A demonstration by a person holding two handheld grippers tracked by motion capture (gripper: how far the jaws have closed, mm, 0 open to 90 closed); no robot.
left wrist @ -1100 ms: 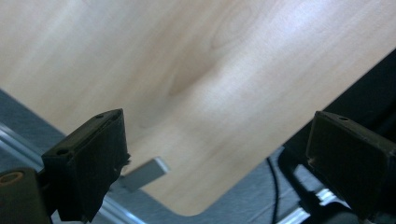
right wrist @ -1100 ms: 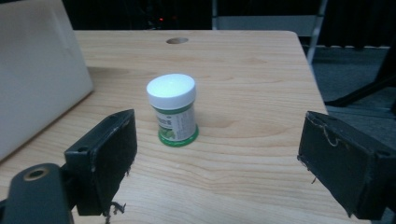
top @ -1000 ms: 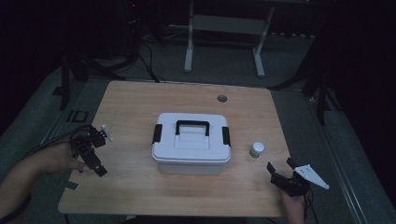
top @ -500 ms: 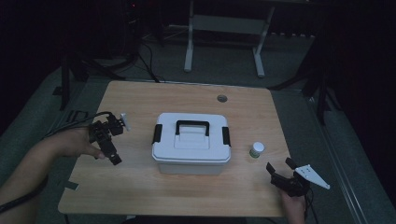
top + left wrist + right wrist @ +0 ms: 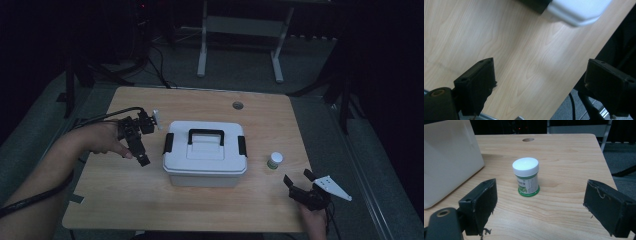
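While the left tongs [image 5: 141, 150] hung empty, just closing slightly yet wide, at nine o'clock of the box [image 5: 205, 154] | right tongs [image 5: 298, 179] gaped wide, empty | bottle [image 5: 274, 160] at box's three o'clock, on worktop [image 5: 125, 190].

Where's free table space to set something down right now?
Bare wood behind the box up to the cable hole, and along the near edge in front of it. Tight spots: between box and bottle, and by the left gripper.
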